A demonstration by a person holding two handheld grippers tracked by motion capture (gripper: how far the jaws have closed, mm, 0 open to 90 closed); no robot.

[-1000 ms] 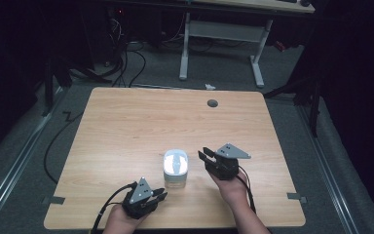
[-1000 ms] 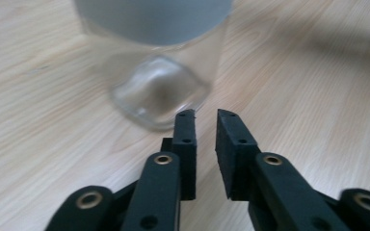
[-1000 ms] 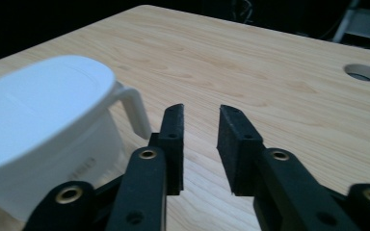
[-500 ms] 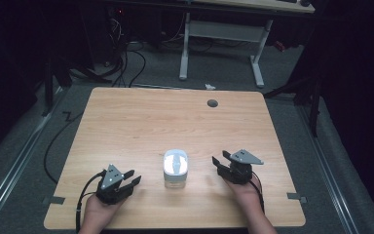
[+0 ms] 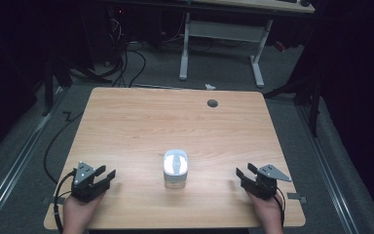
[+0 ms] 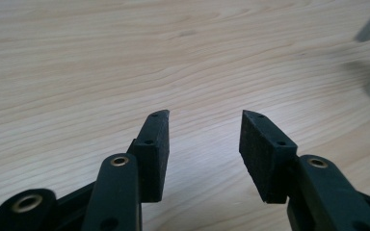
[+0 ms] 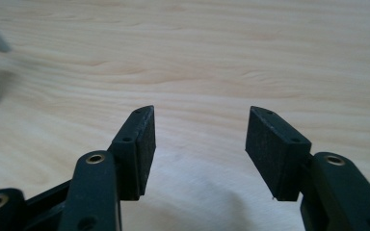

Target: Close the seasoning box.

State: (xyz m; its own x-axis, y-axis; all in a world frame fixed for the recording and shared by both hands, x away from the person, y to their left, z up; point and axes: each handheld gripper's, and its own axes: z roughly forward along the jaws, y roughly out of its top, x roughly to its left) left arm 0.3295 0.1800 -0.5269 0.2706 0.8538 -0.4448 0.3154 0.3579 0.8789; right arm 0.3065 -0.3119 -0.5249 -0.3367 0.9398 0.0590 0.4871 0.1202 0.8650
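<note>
Jar [image 5: 175,168] with its white lid stands upright near my table's [image 5: 175,117] front middle, between my tools and well apart from each. I hold my left gripper [image 5: 108,176] and right gripper [image 5: 240,175] low, jaws parted wide, gripping nothing.

One wooden surface [image 5: 126,126] in front of me, and on it just one small white-topped container [image 5: 175,168]; two grippers, the left gripper [image 5: 108,176] and the right gripper [image 5: 242,174], each with two black jaws; one round hole [image 5: 212,103] near the far edge
</note>
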